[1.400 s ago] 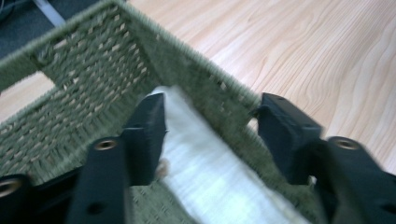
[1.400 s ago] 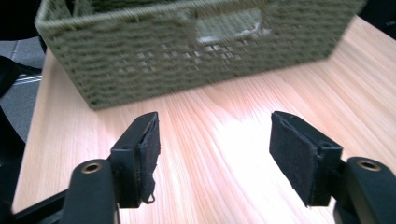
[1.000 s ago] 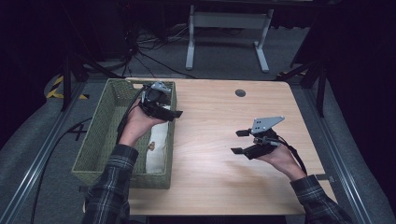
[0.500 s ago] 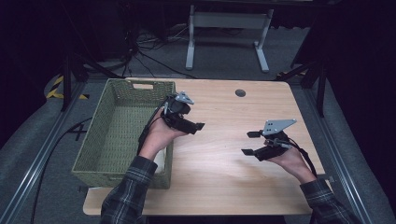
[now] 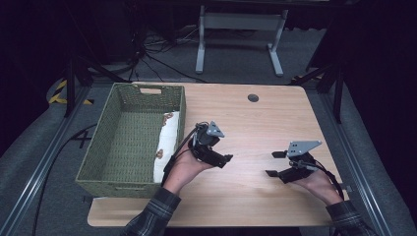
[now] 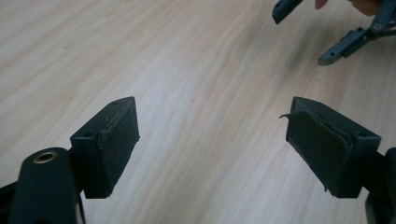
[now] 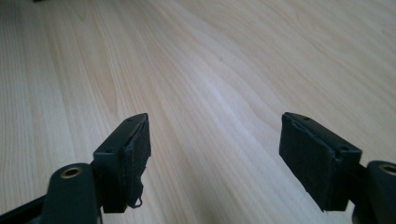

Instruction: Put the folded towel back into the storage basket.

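A green woven basket (image 5: 93, 152) stands on the left of the wooden table (image 5: 255, 123). A white patterned cloth (image 5: 165, 140) lies inside it along its right wall. My left gripper (image 5: 219, 156) hovers low over the table just right of the basket. It is open, its jaws have just been opening, and there is only bare wood between them (image 6: 215, 140). My right gripper (image 5: 274, 163) is held near the table's right front, pointing left. It is open and empty over bare wood (image 7: 215, 154). Its jaws also appear far off as the right gripper (image 6: 345, 32) in the left gripper view.
A round cable hole (image 5: 253, 98) sits near the table's far edge. Beyond the table stand a grey metal frame (image 5: 236, 29) and loose cables (image 5: 147, 54) on the floor. Metal rails (image 5: 44, 167) run along both sides of the table.
The left hand has come out from above the basket, moving right and down over the table. The right hand has shifted right and toward the near edge, a little lower.
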`<state>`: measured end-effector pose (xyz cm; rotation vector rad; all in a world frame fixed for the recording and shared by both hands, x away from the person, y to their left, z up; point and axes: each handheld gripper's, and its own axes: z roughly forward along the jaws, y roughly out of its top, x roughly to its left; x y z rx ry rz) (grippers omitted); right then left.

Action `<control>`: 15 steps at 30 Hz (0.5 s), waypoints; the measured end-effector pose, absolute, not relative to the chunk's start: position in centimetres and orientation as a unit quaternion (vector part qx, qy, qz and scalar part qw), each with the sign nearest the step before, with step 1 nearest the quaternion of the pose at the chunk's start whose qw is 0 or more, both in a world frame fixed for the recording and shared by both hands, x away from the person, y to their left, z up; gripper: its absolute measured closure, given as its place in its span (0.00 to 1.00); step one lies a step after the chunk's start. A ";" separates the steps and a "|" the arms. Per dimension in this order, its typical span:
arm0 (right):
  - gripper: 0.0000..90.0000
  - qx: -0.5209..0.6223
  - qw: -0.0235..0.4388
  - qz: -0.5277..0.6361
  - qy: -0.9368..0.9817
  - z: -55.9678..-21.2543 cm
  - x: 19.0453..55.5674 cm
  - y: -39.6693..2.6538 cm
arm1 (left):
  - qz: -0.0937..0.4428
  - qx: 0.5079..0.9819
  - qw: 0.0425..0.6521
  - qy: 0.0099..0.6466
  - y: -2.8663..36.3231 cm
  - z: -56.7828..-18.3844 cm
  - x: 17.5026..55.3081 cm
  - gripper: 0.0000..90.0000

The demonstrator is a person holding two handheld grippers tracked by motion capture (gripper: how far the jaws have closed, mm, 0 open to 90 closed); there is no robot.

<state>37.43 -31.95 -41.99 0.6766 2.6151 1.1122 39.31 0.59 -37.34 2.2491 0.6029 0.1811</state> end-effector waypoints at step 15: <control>0.28 0.237 0.100 0.342 0.904 -44.2 35.1 -33.9 | 0.042 0.916 0.359 0.177 -3.1 -41.9 36.6 0.20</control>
